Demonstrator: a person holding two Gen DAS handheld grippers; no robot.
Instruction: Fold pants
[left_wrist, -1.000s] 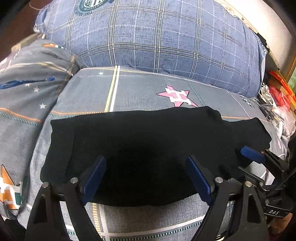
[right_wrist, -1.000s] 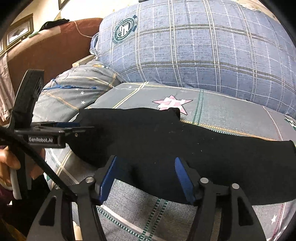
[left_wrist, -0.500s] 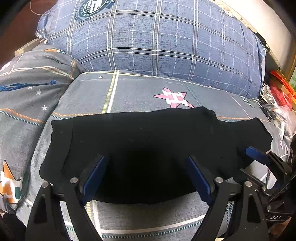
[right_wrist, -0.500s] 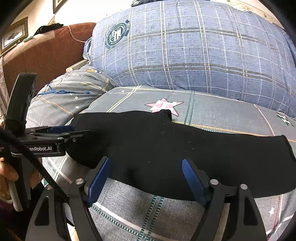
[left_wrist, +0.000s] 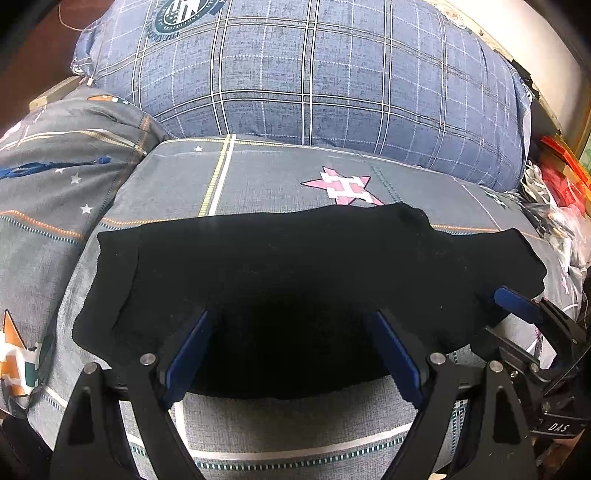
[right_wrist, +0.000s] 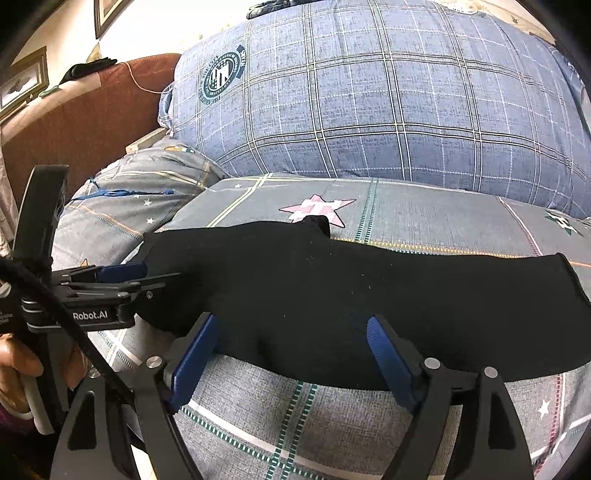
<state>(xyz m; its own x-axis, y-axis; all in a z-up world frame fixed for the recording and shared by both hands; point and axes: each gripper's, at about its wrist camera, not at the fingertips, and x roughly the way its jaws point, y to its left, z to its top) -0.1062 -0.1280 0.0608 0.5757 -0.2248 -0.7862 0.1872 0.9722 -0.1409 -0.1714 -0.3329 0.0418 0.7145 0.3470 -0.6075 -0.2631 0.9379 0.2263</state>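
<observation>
Looking along the left gripper (left_wrist: 291, 354), the left wrist view showed its two blue-padded fingers (left_wrist: 188, 350) spread wide, with nothing pinched between them. The black pants (left_wrist: 295, 266) lay flat across the grey star-print bedding (left_wrist: 266, 173), and the near hem of the cloth sat between and just beyond the fingertips; whether the pads touched the fabric could not be told. At the right edge of this view the right gripper (left_wrist: 517, 306) reached in toward the right end of the pants, one blue pad visible at the cloth's edge. A large blue plaid pillow (left_wrist: 314, 74) filled the far side.

In the right wrist view, the right gripper (right_wrist: 291, 350) was likewise parted wide and held nothing, its blue fingers (right_wrist: 388, 354) straddling the near edge of the pants (right_wrist: 332, 288), which stretched left to right over the bedding (right_wrist: 406, 210). At the left, the left gripper (right_wrist: 125, 275) appeared side-on at the left end of the garment, a hand (right_wrist: 18, 369) wrapped round its handle. The plaid pillow (right_wrist: 369, 103) rose behind, and a brown sofa back (right_wrist: 85, 107) stood at the far left.
</observation>
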